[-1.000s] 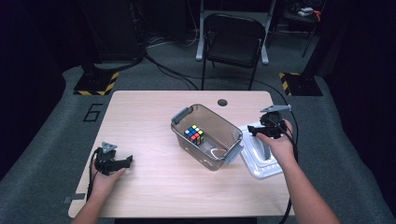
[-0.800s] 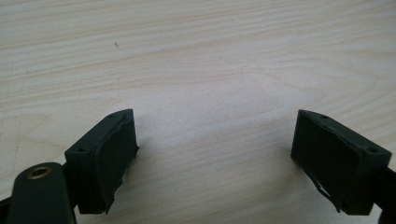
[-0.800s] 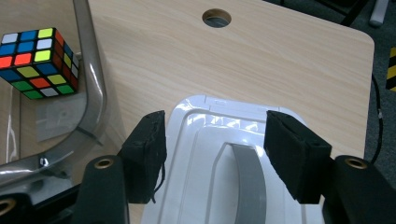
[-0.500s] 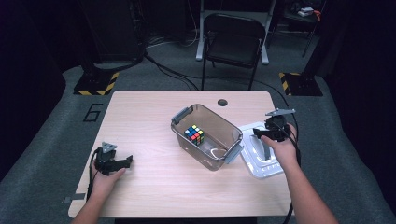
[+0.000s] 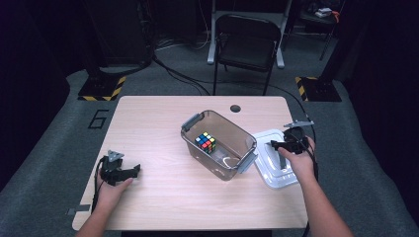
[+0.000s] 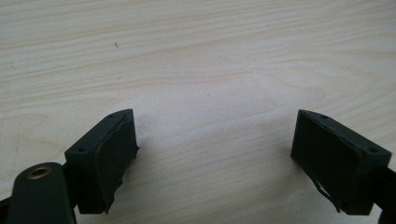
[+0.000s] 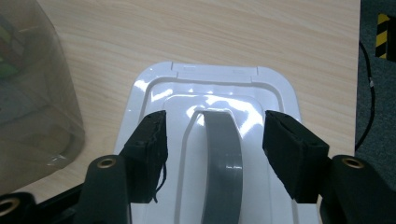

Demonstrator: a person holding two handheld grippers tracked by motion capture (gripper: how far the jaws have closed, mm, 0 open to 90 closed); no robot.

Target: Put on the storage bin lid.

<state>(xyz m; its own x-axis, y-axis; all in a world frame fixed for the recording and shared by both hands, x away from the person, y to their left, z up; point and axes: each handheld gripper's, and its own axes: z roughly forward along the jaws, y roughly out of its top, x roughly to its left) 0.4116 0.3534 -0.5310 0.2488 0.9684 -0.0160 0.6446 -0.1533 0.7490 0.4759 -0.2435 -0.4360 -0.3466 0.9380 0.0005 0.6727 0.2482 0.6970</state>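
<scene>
Right tool [image 7: 214,140] is straddling the grey handle [image 7: 222,158] of the white lid [image 5: 273,159], jaws apart and just narrowing.

The pads are standing clear of the handle on either side. The lid is lying near the table's [image 5: 158,128] right edge, touching the clear bin [image 5: 232,148] holding a colour cube [image 5: 205,141]. Left tool [image 6: 215,154] is resting open on bare wood, well apart.
</scene>
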